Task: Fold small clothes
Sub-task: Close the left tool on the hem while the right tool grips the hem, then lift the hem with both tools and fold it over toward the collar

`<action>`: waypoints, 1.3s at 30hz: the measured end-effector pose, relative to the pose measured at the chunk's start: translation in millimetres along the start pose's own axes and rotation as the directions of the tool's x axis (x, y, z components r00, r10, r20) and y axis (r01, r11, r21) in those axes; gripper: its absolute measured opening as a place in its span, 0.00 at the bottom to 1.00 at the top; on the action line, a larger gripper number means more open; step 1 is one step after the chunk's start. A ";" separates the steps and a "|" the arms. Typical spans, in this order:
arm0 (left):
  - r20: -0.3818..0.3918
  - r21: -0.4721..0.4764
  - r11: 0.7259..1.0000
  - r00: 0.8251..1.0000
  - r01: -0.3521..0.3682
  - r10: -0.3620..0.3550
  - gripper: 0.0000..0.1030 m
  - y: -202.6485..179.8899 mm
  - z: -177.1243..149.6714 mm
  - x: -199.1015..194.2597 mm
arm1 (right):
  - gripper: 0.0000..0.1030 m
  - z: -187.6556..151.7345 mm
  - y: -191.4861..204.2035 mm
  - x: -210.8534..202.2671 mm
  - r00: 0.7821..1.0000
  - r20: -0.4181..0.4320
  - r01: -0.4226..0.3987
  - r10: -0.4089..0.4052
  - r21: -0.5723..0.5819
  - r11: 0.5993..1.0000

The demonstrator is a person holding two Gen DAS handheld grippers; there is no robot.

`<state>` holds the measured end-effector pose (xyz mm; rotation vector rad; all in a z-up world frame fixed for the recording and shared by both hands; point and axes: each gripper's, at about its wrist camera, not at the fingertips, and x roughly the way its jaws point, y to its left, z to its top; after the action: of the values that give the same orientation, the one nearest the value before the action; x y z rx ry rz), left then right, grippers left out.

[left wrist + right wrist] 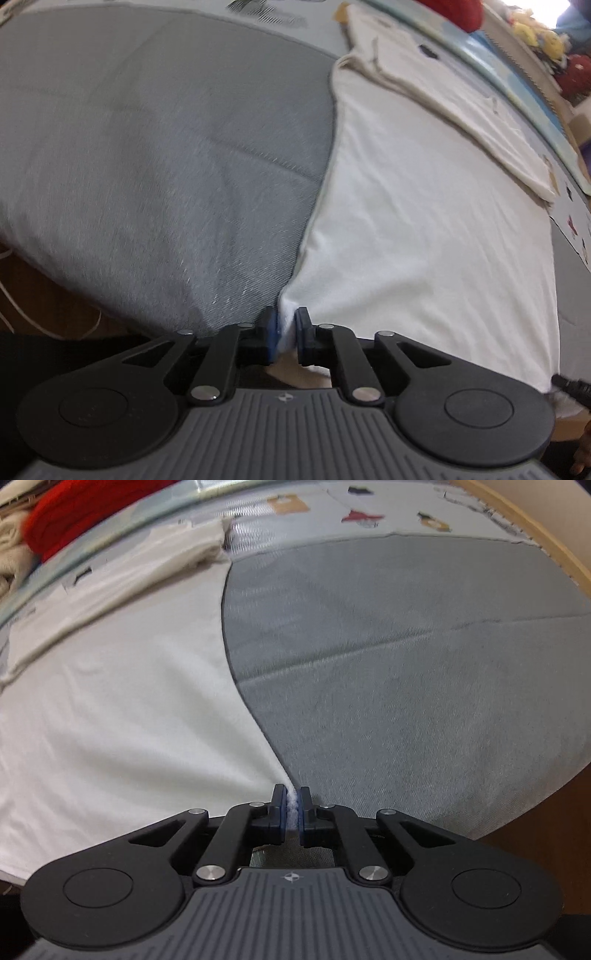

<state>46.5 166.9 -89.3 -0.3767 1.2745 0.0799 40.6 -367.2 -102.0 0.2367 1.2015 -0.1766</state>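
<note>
Both black two-finger grippers are pinching corners of the white cotton garment (424, 229): left gripper (285, 332) on one near corner, right gripper (293, 808) on another; cloth lies spread flat over the grey woven mat (406, 672), beside a folded cream cloth (443, 103)

A plain white garment (424, 229) lay spread flat and lightly creased on the grey surface, with a folded cream garment (443, 96) overlapping its far edge.

- White garment (424, 229) is showing soft, matt knit cloth, lightly creased.
- Grey cushion (406, 664) is looking like coarse woven twill.
- Left gripper (286, 334) is showing matt black plastic, shiny metal rivets.
</note>
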 end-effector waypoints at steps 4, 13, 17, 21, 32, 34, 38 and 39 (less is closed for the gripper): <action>-0.005 0.033 0.999 1.000 -0.010 0.011 0.13 -3.9 -0.9 1.6 | 0.13 -1.3 8.7 3.8 1.000 -0.010 0.024 -0.024 -0.033 0.999; 0.013 0.110 0.992 0.999 -0.054 0.053 0.09 -18.1 -1.8 9.0 | 0.08 -2.8 10.4 6.0 1.000 -0.008 0.016 -0.017 -0.064 0.998; 0.045 0.142 0.988 0.998 -0.059 0.053 0.08 -23.4 -4.3 6.9 | 0.07 -2.1 8.2 2.7 1.000 0.014 0.009 -0.009 -0.043 0.999; 0.106 0.157 0.987 0.994 -0.041 0.025 0.07 -25.8 -5.2 -5.2 | 0.06 -2.6 5.2 -9.0 0.997 0.077 -0.017 0.019 -0.027 0.999; 0.250 0.154 0.980 0.954 0.128 -0.164 0.06 -32.8 -2.4 -85.8 | 0.06 -4.1 8.0 -96.9 0.929 0.339 -0.129 0.149 -0.081 0.988; 0.281 0.187 0.974 0.942 0.131 -0.181 0.06 -31.4 -7.1 -113.6 | 0.06 -11.4 2.1 -121.2 0.910 0.377 -0.157 0.175 -0.077 0.985; 0.316 0.228 0.962 0.923 0.151 -0.220 0.06 -22.0 -15.9 -161.2 | 0.06 -30.6 -13.0 -176.4 0.872 0.442 -0.206 0.210 -0.058 0.977; 0.327 0.239 0.958 0.916 0.158 -0.232 0.06 -19.9 -18.5 -172.6 | 0.06 -34.9 -17.1 -190.7 0.859 0.461 -0.222 0.221 -0.053 0.974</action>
<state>-16.7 168.0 73.6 -0.2914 0.8742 -0.1519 -62.3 -372.2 63.1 0.3127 0.6868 -0.0277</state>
